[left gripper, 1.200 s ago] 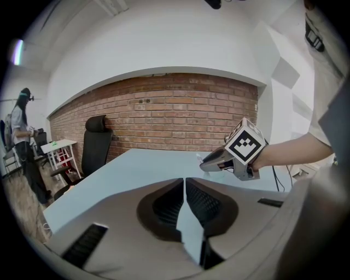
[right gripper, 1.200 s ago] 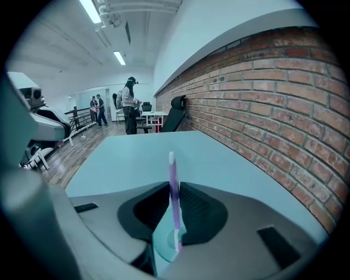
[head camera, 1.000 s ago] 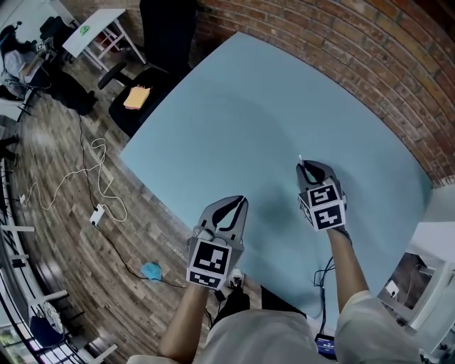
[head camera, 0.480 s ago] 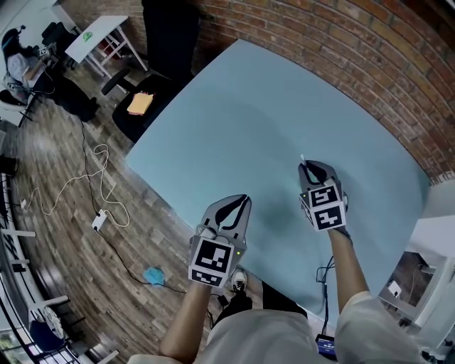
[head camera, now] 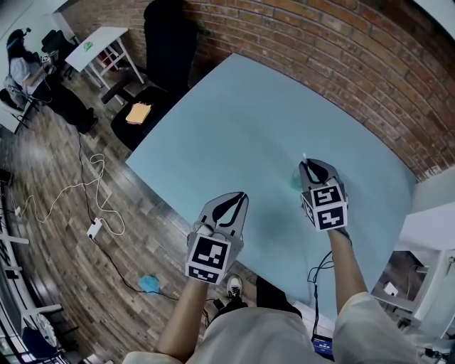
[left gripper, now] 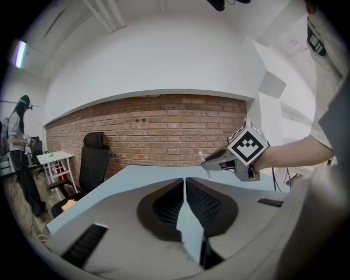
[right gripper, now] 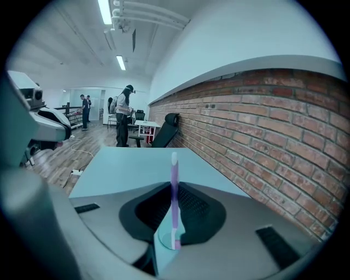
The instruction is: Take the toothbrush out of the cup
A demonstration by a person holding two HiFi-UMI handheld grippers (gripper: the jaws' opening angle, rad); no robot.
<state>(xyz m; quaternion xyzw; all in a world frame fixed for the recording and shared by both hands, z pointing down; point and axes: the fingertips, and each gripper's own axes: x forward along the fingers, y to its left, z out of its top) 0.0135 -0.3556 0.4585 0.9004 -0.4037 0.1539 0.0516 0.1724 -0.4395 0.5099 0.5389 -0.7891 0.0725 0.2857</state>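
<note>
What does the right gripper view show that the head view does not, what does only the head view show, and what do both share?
Only the right gripper view: the toothbrush, purple and upright, pinched between the jaws of the right gripper, and the ceiling lights. Only the head view: the person's forearms and a blue object on the floor. Both: the blue table, the brick wall, the black chair and the left gripper; of the toothbrush, the head view catches only the white tip.
</note>
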